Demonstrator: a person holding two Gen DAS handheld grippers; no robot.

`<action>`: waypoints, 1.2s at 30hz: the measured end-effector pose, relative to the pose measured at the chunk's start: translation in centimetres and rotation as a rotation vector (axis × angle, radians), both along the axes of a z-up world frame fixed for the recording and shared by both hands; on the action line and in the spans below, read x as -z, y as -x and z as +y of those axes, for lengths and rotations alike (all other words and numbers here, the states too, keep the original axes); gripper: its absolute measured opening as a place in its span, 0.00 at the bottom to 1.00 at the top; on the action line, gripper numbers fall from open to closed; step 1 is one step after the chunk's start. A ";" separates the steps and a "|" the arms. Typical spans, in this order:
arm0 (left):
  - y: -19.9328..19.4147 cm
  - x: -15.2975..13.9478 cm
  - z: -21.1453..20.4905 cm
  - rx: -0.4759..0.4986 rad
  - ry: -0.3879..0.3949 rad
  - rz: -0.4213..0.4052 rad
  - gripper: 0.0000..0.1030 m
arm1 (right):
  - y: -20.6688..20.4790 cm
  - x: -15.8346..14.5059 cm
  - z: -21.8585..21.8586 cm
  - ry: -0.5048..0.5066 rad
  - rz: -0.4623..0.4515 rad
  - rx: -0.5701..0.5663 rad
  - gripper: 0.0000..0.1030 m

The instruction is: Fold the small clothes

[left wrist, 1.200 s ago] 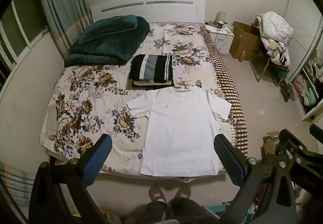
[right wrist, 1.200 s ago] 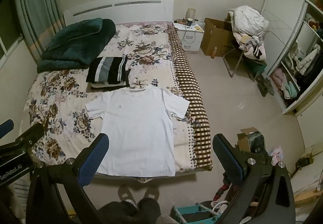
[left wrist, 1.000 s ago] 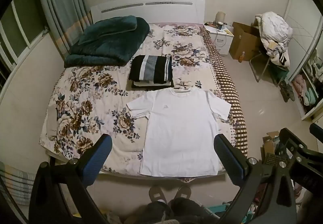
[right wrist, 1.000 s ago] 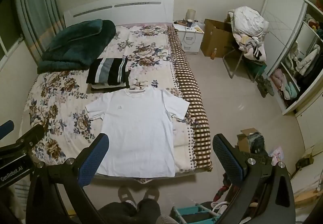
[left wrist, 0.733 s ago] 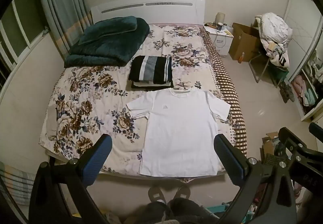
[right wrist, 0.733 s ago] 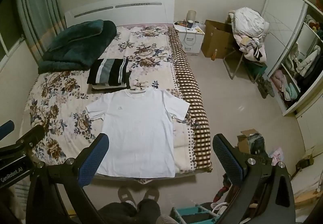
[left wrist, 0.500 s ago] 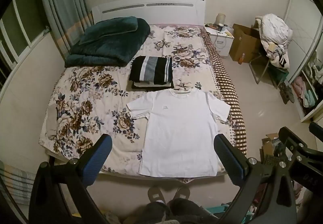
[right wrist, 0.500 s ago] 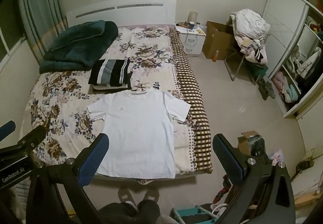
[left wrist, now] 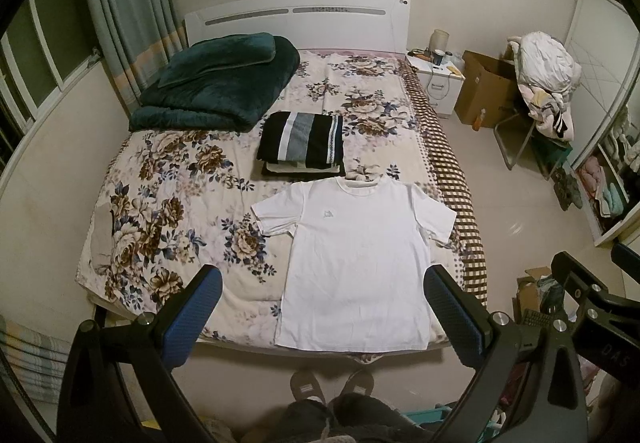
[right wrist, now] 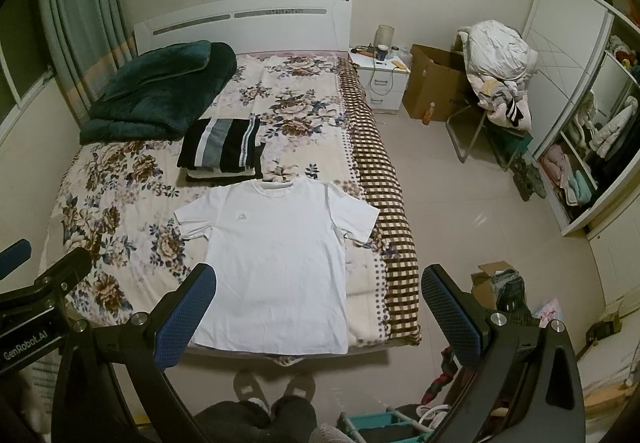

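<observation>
A white T-shirt (left wrist: 356, 255) lies spread flat, face up, on the floral bed (left wrist: 168, 203), collar toward the headboard and hem at the foot edge. It also shows in the right wrist view (right wrist: 276, 255). Behind its collar sits a stack of folded clothes with a black and grey striped top piece (left wrist: 302, 141), also in the right wrist view (right wrist: 222, 145). My left gripper (left wrist: 322, 313) is open and empty, held high above the foot of the bed. My right gripper (right wrist: 318, 309) is open and empty, held beside it at the same height.
A folded dark green blanket (left wrist: 216, 83) lies at the head of the bed. A nightstand (right wrist: 382, 81), cardboard box (right wrist: 434, 87) and chair piled with laundry (right wrist: 500, 63) stand right of the bed. A wardrobe (right wrist: 592, 147) lines the right wall. My slippered feet (right wrist: 274, 383) stand at the bed's foot.
Both grippers have drifted slightly back and up, so the bed sits a little lower in both views. The shirt and the stack have not moved.
</observation>
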State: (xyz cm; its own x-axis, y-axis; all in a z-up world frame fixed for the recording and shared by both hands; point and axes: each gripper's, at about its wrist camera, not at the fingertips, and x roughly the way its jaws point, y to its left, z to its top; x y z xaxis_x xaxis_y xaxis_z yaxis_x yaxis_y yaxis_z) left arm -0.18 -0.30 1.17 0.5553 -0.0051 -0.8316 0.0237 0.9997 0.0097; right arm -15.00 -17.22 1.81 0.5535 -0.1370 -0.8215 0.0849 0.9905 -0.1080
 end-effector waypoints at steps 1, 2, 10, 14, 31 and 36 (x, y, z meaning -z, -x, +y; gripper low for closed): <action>0.0 0.1 0.0 0.001 0.001 -0.001 1.00 | 0.0 0.0 0.0 0.000 0.000 0.000 1.00; 0.0 0.2 0.1 0.001 0.000 -0.002 1.00 | 0.0 0.0 0.1 0.001 -0.001 0.000 1.00; 0.1 0.1 0.1 0.002 0.003 -0.004 1.00 | 0.0 -0.6 0.1 0.000 -0.004 -0.002 1.00; 0.1 0.1 0.1 0.000 0.005 -0.003 1.00 | -0.1 -0.7 0.2 0.001 -0.004 -0.002 1.00; -0.2 -0.3 0.1 -0.002 0.015 0.000 1.00 | -0.4 -1.6 0.9 0.003 -0.010 -0.008 1.00; -0.2 -0.4 0.1 -0.001 0.016 -0.001 1.00 | -0.7 -1.7 1.1 0.003 -0.010 -0.011 1.00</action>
